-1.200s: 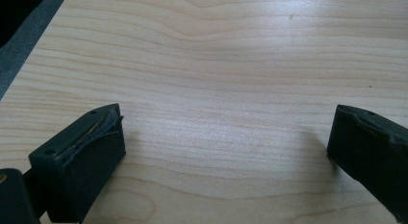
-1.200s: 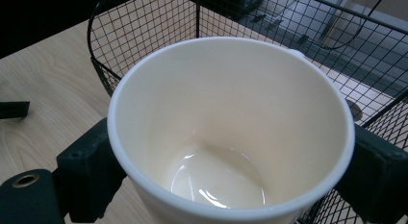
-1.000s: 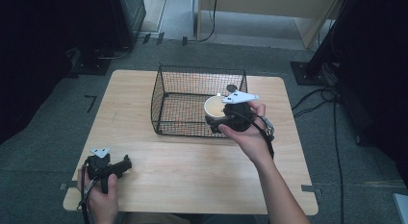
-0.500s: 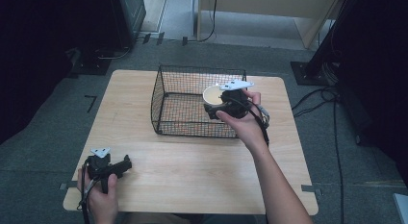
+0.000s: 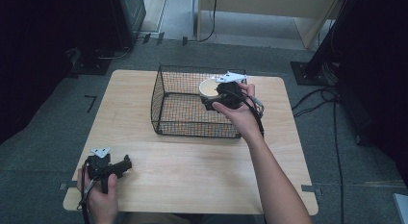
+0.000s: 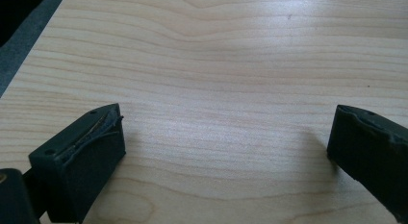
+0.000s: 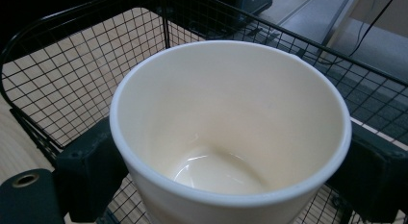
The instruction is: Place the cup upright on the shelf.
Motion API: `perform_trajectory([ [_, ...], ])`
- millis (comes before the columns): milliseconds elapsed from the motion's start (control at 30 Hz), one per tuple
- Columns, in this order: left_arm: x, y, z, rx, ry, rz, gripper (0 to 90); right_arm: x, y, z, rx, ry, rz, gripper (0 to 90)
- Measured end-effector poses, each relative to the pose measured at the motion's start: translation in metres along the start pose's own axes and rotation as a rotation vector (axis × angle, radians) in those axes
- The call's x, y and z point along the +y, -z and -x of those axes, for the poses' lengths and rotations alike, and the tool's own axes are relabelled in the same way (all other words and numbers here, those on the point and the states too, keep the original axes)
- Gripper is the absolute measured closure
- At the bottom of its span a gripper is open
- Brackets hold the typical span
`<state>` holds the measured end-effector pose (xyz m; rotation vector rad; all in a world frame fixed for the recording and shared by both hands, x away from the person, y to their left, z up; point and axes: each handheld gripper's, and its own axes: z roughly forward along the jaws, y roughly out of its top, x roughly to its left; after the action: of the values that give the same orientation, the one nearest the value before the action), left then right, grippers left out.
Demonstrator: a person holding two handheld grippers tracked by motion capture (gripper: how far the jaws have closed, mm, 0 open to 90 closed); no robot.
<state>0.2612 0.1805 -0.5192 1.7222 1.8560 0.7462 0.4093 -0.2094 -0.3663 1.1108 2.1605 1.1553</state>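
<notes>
this looks like a lab or test room rather than a home. a bare wooden table (image 5: 192,171) stands on grey carpet (image 5: 43,137), ringed by black stands and equipment bases (image 5: 308,72). loose cables (image 5: 332,96) trail across the floor.

No text, label, brand, number or sign can be read anywhere: the cream cup (image 7: 231,137) is plain inside and on its rim, and the wooden table (image 6: 216,65) beneath it carries only grain.
</notes>
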Motion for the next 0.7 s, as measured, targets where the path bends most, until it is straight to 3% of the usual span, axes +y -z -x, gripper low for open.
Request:
perform_trajectory([
  [500,0.0,0.0,0.0,0.0,0.0,0.0,0.0,0.004,-0.039,0.015,0.014,0.012,-0.016,9.1],
  [567,0.0,0.0,0.0,0.0,0.0,-0.001,0.0,0.0,-0.047,0.017,0.038,0.005,-0.03,9.1],
  [700,0.0,0.0,0.0,0.0,0.0,-0.001,0.0,-0.005,-0.057,0.019,0.04,-0.011,-0.039,9.1],
])
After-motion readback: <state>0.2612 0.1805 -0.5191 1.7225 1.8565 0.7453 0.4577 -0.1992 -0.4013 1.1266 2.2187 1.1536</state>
